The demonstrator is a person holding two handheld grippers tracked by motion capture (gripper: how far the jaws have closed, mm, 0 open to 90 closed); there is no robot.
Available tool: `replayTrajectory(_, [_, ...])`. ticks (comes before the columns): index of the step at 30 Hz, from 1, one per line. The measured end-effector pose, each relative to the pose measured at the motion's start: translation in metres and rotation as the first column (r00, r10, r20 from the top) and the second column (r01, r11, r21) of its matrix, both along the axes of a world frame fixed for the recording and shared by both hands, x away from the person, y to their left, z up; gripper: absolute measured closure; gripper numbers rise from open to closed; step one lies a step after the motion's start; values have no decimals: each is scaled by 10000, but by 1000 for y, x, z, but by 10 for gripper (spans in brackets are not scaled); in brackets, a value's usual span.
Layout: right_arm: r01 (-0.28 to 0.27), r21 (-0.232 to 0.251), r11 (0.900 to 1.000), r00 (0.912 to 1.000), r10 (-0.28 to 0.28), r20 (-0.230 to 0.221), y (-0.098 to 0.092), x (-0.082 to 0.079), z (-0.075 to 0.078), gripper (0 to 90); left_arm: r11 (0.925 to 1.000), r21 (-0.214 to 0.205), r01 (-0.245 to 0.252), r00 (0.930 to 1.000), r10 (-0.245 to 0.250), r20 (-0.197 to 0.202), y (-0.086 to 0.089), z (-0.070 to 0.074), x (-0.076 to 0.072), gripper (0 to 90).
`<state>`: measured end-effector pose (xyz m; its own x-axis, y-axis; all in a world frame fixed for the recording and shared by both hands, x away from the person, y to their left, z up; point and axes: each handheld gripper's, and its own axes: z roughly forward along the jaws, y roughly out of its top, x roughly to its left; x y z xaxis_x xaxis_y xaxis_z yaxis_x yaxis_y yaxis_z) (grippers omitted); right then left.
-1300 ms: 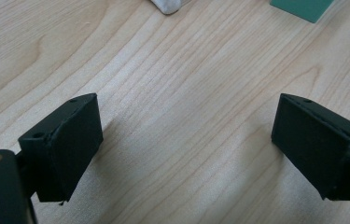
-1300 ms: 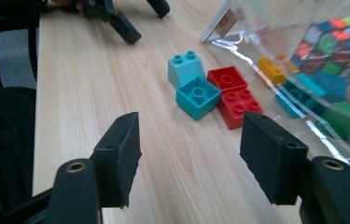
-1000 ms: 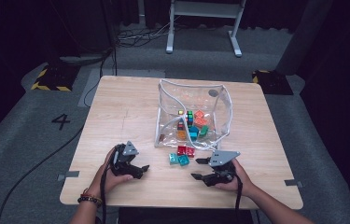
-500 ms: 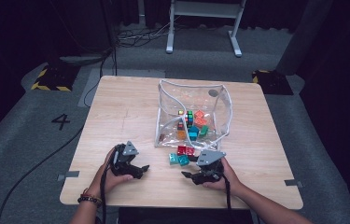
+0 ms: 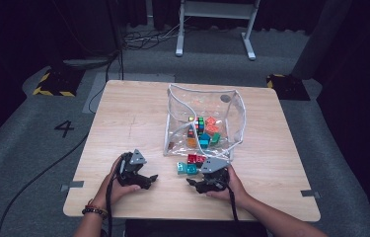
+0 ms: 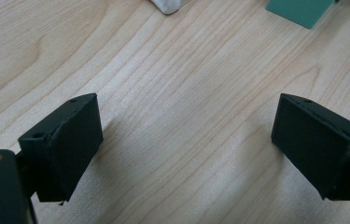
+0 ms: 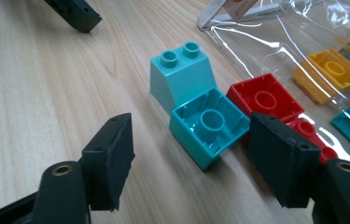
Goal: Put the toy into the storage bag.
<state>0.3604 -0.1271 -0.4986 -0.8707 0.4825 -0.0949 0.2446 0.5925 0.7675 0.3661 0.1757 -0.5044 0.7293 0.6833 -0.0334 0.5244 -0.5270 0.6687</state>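
Approaching the loose blocks just near of the bag point(image 5: 203, 118); right gripper point(image 7: 189, 158) low over the table point(image 5: 123, 118), jaws wide apart and just been opening, nothing between the pads yet; teal block point(image 7: 208, 127) lying hollow side up just ahead, within the line of the gap but far of the pads; mint block point(image 7: 179, 74) touching it on the far side, studs up; red block point(image 7: 263, 98) touching it on the right, at the bag's mouth; more blocks inside the bag, among them a yellow one point(image 7: 329, 72)

Left gripper point(image 6: 186, 140) resting at the near left, well apart from the blocks, jaws wide apart over bare wood, nothing held

Judged as the reach-in stage of a pick, grasp not yet made; next move calls for easing the right gripper forward until the pads straddle the teal block, staying clear of its red and mint neighbours, then closing squarely on its flat side walls; some risk of nudging the touching blocks
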Motion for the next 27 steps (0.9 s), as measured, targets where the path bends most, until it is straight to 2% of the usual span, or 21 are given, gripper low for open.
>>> replayTrajectory(3, [-180,-4,9998,9994,180,279,3,4,-1,314,10000,-1,5,10000,-5,25,0,0,0,90])
replayTrajectory(4, [-286,-213,9994,9988,295,402,3,5,-1,311,10000,4,4,10000,-5,29,0,0,0,90])
replayTrajectory(8, [-293,-346,9990,9991,303,286,7,7,-1,315,10000,5,6,10000,-6,29,0,0,0,90])
replayTrajectory(10, [-530,-376,9979,9973,548,484,11,10,-3,324,10000,2,9,10000,-9,21,0,0,0,90])
replayTrajectory(12, [-594,-472,9971,9974,612,384,13,11,-4,344,10000,3,5,10000,-5,25,0,0,0,90])
replayTrajectory(13, [-569,-346,9978,9980,578,253,14,11,-4,361,10000,-1,5,10000,-5,19,0,0,0,90])
replayTrajectory(16, [-545,-106,9985,9985,546,81,15,10,-5,443,10000,5,7,10000,-7,25,0,0,0,90])
replayTrajectory(17, [-712,-292,9970,9971,719,253,13,11,-5,501,10000,4,6,10000,-6,24,0,0,0,90])
replayTrajectory(20, [-669,-105,9977,9977,670,76,13,9,-5,576,10000,3,7,10000,-7,23,0,0,0,90])
replayTrajectory(22, [-821,-176,9965,9966,822,84,10,9,-5,581,10000,3,6,10000,-6,26,0,0,0,90])
replayTrajectory(23, [-787,-42,9969,9969,787,-34,9,8,-5,582,10000,3,5,10000,-5,25,0,0,0,90])
replayTrajectory(27, [-1073,-108,9942,9937,1068,-348,0,4,-3,590,10000,5,5,10000,-5,27,0,0,0,90])
